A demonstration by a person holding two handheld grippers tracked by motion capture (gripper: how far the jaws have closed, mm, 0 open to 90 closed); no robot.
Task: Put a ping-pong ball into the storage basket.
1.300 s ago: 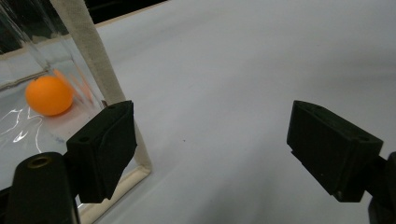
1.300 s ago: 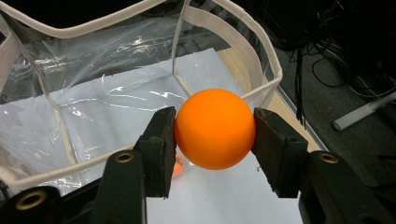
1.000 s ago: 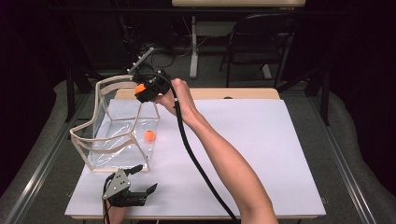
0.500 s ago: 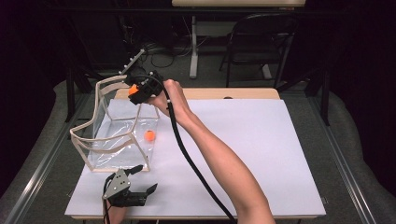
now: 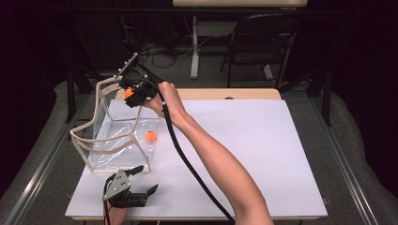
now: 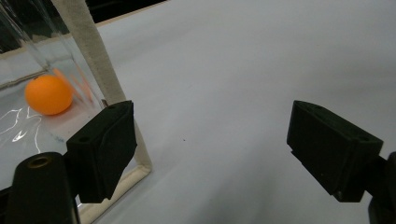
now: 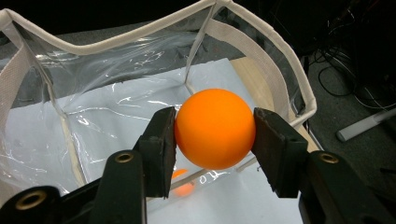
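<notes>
Right gripper view: right gripper (image 7: 215,135) clamps an orange ball (image 7: 215,128) above the clear bag (image 7: 261,51) at table's far left; release only once centred over the opening; left gripper (image 6: 210,144) rests gaping, near edge.

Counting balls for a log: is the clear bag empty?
No, an orange ball already lies on the floor of the clear bag.

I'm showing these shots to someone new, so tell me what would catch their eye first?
First, the orange ball pinched between the jaws of the right hand-held gripper, held above the open top of the clear bag with white trim at the table's left. A second orange ball already lies inside that bag. The left hand-held gripper rests open at the near edge, by the bag's corner.
</notes>
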